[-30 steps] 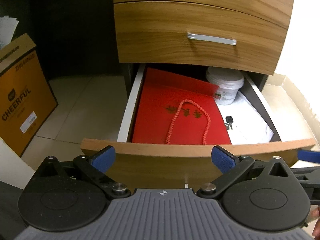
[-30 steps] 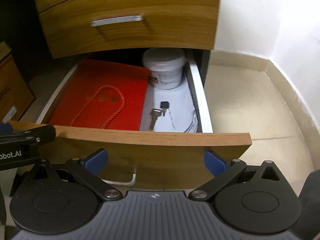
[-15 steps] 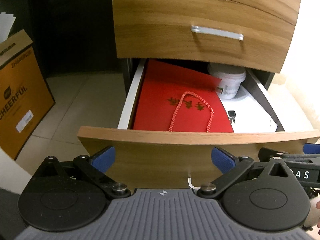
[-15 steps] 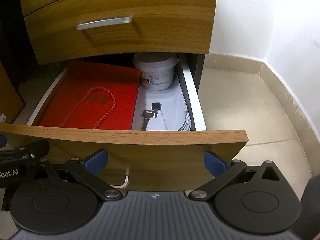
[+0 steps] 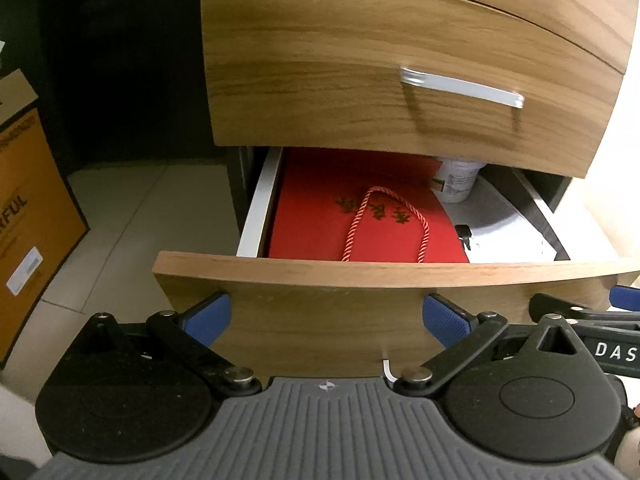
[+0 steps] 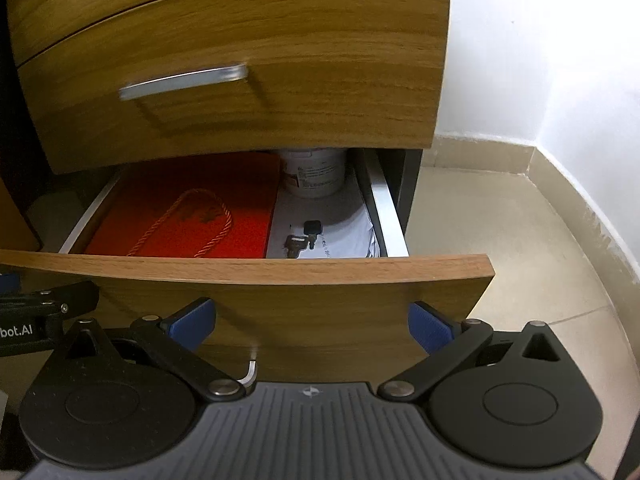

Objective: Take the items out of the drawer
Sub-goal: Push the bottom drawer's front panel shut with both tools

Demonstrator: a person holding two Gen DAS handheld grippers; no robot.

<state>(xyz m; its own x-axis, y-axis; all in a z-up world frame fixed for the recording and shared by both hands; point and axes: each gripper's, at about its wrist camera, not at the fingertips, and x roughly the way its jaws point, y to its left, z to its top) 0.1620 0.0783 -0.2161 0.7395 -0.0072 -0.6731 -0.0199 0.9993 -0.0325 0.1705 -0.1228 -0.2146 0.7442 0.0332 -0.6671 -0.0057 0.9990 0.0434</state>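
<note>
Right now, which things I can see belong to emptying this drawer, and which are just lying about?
For the job: open bottom drawer; red bag; white tub; keys; white papers.

Lying about: orange carton; shut drawer above.

Left gripper point(image 5: 326, 318) and right gripper point(image 6: 312, 326) side by side, level, both pointing forward, blue-padded fingers point(image 6: 430, 326) spread wide, nothing held between them.
</note>
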